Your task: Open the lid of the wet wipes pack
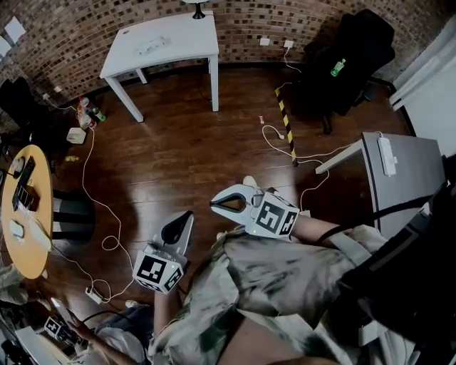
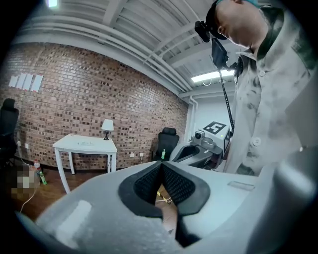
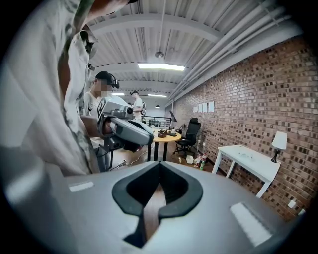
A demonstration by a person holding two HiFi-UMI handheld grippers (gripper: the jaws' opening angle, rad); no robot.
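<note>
Grey left gripper (image 2: 161,166) fingers pressed together, empty; right gripper (image 3: 159,164) fingers likewise.

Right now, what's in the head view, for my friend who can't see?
Looking down, a person holds the left tongs and right tongs, both shut and empty, above a dark wooden floor. A white table stands ahead by a brick wall.

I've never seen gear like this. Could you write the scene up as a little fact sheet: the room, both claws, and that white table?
Room: brick wall, wooden floor
Left claw: shut, nothing in it, held in the air
Right claw: shut, nothing in it, held in the air
White table: across the room by the wall
On it: lamp and a flat pale item, too small to identify
</note>
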